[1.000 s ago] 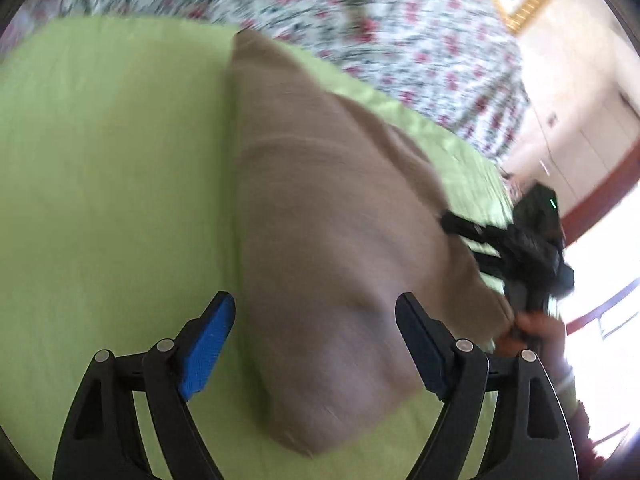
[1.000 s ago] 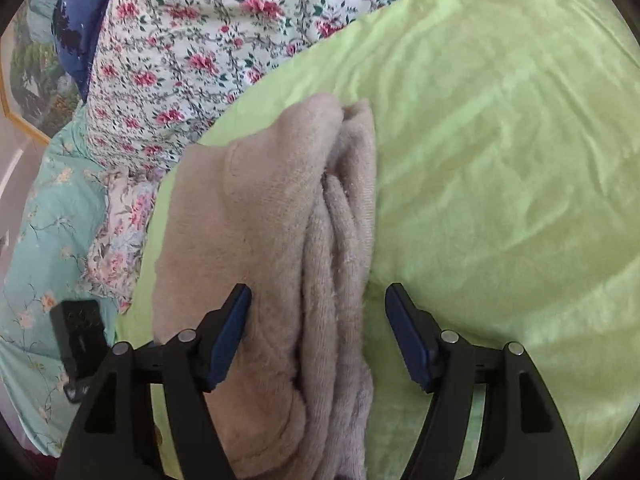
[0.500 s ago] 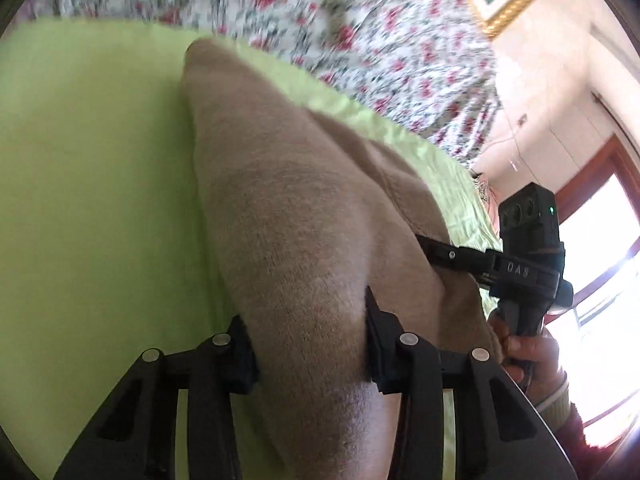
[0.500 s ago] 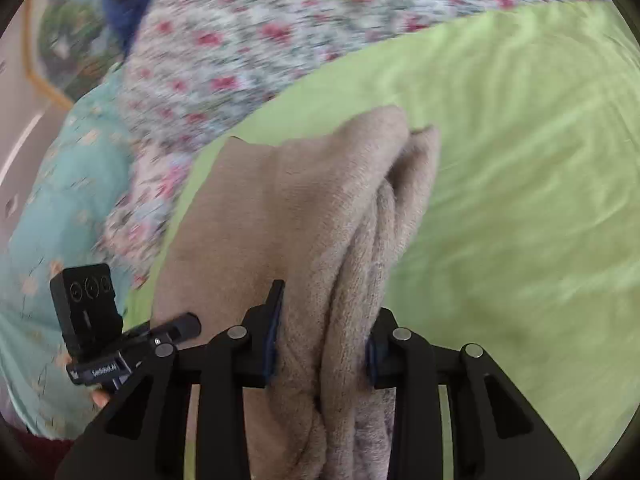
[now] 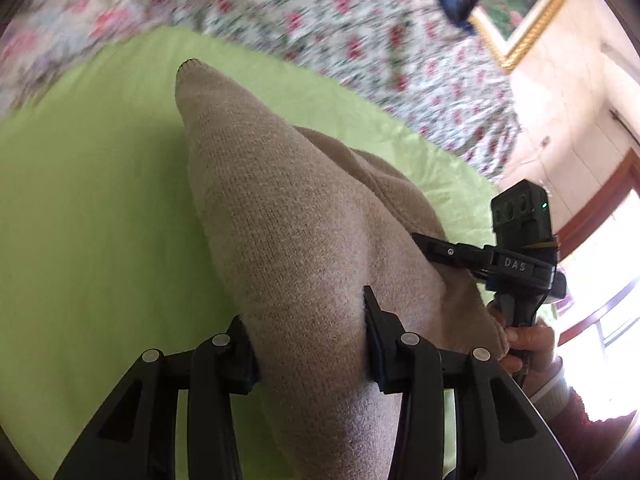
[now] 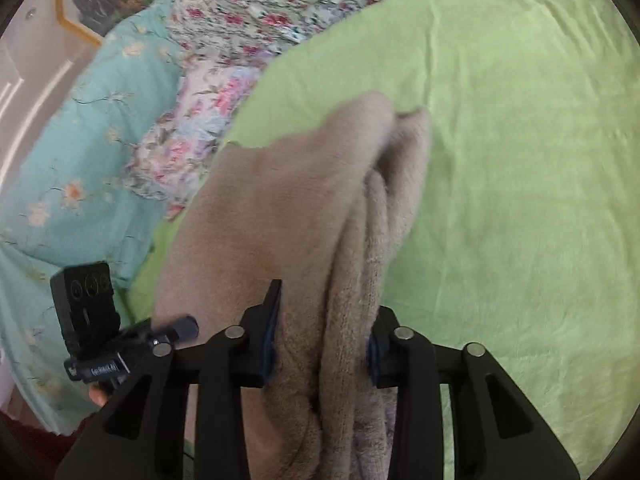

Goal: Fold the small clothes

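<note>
The tan knitted garment [image 5: 280, 216], folded into a thick bundle, is lifted at its near edge over the lime-green sheet [image 5: 88, 216], its far corner still resting on the sheet near the floral quilt [image 5: 360, 28]. The left gripper [image 5: 310, 344] has its jaws pinched narrow on one end of that near edge, the knit bulging up between its black fingers [image 5: 384, 344]. The right gripper [image 6: 322, 336] grips the other end the same way, where several rolled layers of the garment [image 6: 304, 200] are squeezed between its jaws; after closing, both pairs of jaws have just eased slightly apart with the fabric held between them.
</note>
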Demonstrator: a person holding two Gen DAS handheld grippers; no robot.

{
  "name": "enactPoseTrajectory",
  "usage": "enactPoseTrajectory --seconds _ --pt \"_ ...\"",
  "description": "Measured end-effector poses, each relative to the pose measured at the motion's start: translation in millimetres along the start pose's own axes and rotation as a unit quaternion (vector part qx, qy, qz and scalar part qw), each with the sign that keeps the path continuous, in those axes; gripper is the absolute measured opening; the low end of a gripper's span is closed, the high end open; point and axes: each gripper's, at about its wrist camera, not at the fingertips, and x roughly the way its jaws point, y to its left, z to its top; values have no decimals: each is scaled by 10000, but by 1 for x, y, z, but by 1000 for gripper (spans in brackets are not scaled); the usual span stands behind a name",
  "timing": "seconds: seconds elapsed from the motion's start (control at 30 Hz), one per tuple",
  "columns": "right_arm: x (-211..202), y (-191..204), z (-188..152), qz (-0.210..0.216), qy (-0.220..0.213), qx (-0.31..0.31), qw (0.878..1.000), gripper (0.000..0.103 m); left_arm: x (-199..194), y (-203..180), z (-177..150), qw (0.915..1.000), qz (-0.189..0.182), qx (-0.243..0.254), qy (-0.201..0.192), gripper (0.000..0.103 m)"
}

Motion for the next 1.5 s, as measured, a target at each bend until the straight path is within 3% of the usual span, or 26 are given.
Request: enactPoseTrajectory --seconds 0.07,0.2,0.3,0.4,0.47,0.5,0.57,0.6,0.7,0.8,1.03,1.27,1.5 --pt "-3 -2 0 39 -2 111 9999 43 8 13 -12 9999 67 -101 115 50" --pt "-14 6 4 -271 38 -7 9996 51 2 20 -18 9998 81 -164 45 63" --pt "-32 15 14 -729 -294 -108 9968 58 -5 18 -14 9994 291 -160 -23 66" --pt "-37 22 37 -560 -532 -113 9970 58 -33 19 -6 9964 568 -286 -558 65" --pt "-25 22 54 -538 -488 -78 9973 58 -45 19 1 9945 547 -330 -830 64" --pt "-16 18 62 -615 -435 -28 9972 57 -50 17 5 9931 522 -311 -999 63" --pt "1 13 75 -879 -334 86 9955 17 -48 13 10 9928 455 -217 -1083 54" --pt "3 14 79 -858 -365 92 9956 9 -43 11 13 9934 427 -158 -1050 44" --pt "-22 26 81 -591 -931 -104 9938 8 -26 3 18 9961 308 -19 -824 18" --pt "-36 27 81 -784 -1205 -256 9893 8 -16 -10 19 9963 344 214 -762 18" --pt "22 -20 78 -1248 -464 -53 9911 8 19 -20 18 9952 750 464 -413 19" --pt "-10 -9 72 -1259 -676 65 9897 11 31 -33 15 9899 1137 777 -337 20" --pt "-66 33 41 -867 -1088 -113 9902 11 1 -28 4 9964 610 421 -415 20"
